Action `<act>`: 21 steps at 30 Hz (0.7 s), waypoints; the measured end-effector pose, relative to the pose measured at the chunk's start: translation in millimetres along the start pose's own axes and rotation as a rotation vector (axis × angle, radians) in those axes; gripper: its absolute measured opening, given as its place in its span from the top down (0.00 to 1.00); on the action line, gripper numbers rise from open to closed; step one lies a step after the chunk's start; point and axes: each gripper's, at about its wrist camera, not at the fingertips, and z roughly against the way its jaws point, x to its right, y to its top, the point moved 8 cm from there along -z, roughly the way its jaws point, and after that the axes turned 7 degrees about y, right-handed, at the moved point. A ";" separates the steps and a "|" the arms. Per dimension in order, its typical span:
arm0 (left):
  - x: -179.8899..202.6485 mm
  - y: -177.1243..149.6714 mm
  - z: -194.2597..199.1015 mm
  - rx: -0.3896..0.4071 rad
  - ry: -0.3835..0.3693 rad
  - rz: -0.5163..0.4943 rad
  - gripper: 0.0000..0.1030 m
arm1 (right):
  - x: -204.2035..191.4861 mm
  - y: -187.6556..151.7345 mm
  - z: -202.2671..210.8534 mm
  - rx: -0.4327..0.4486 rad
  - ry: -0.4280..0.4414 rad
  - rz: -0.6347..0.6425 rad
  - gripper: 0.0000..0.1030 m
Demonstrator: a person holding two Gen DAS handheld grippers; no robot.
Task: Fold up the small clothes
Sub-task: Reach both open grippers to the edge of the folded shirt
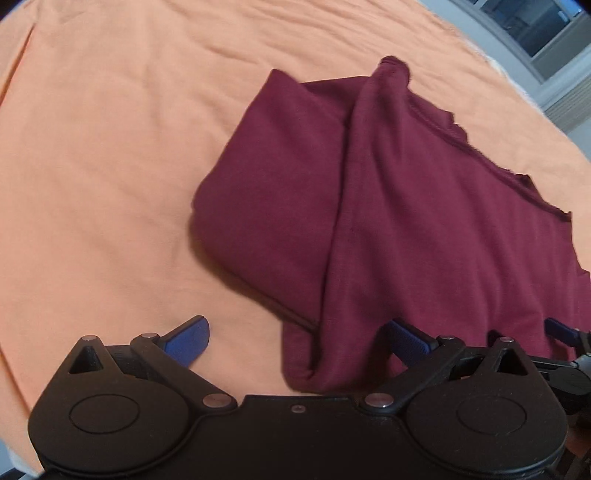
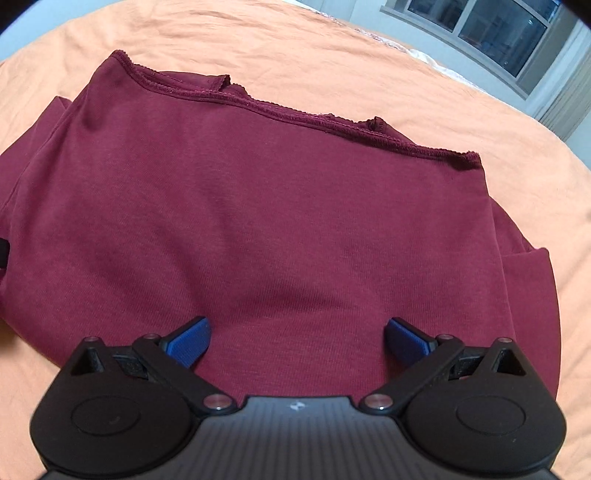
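Maroon garment (image 2: 277, 229) on orange sheet (image 1: 110, 147); window (image 2: 498, 40), perhaps dusk

Bedroom at home, orange bedsheet (image 1: 110, 147), window (image 2: 498, 33) w/ dark panes

An orange bed sheet (image 1: 110, 166) fills most of both frames, lightly creased. A window (image 2: 491, 33) with grey frame occupies the upper right.

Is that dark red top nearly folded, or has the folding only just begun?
Partly done. The maroon garment lies on the orange sheet with one side already folded over, its stitched hem on top. Nothing is in hand: the left gripper and right gripper are both open above the cloth. It is still broad, so further folds probably remain.
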 end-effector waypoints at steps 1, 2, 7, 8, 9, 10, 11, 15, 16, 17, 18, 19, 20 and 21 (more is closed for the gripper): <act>-0.6 1.5 -0.8 0.015 0.009 0.004 0.03 | 0.1 -0.3 0.1 0.002 -0.001 -0.002 0.00; -1.1 2.0 -1.3 0.029 0.020 0.020 0.04 | -0.1 -0.7 0.5 0.004 -0.004 -0.003 0.00; -10.5 18.5 -7.3 0.065 0.063 0.166 0.14 | 0.0 -0.8 1.6 0.014 -0.012 -0.023 0.00; -10.5 21.7 -7.9 0.065 0.063 0.183 0.16 | 0.6 -0.9 1.3 0.016 -0.011 -0.023 0.00; -8.9 24.7 -8.6 0.061 0.053 0.192 0.22 | 0.5 -1.2 1.5 0.018 -0.011 -0.022 0.00; -6.3 27.3 -8.7 0.054 0.038 0.196 0.29 | 0.9 -1.0 1.2 0.019 -0.009 -0.022 0.00; -2.7 28.3 -8.3 0.046 0.021 0.194 0.32 | 1.2 -0.9 1.1 0.019 -0.006 -0.024 0.00; 5.1 30.7 -12.4 0.004 0.004 0.189 0.32 | 3.1 -2.0 1.2 0.031 0.002 -0.032 0.00; 6.1 30.9 -14.3 -0.001 0.003 0.191 0.30 | 3.1 -2.5 1.6 0.034 0.002 -0.035 0.00; 6.7 31.6 -17.2 -0.007 0.001 0.197 0.30 | 2.8 -2.8 1.6 0.035 0.001 -0.037 0.00; 6.4 32.3 -19.2 -0.015 0.000 0.204 0.29 | 2.3 -3.1 2.0 0.034 0.001 -0.034 0.00; 5.1 31.1 -19.8 -0.021 -0.001 0.211 0.29 | 2.0 -2.9 2.2 0.031 0.003 -0.030 0.00; 5.1 31.5 -21.6 -0.032 0.002 0.221 0.28 | 2.4 -2.5 1.9 0.026 0.008 -0.027 0.00; 5.9 32.6 -23.3 -0.043 0.004 0.232 0.26 | 3.5 -2.1 1.3 0.019 0.017 -0.025 0.00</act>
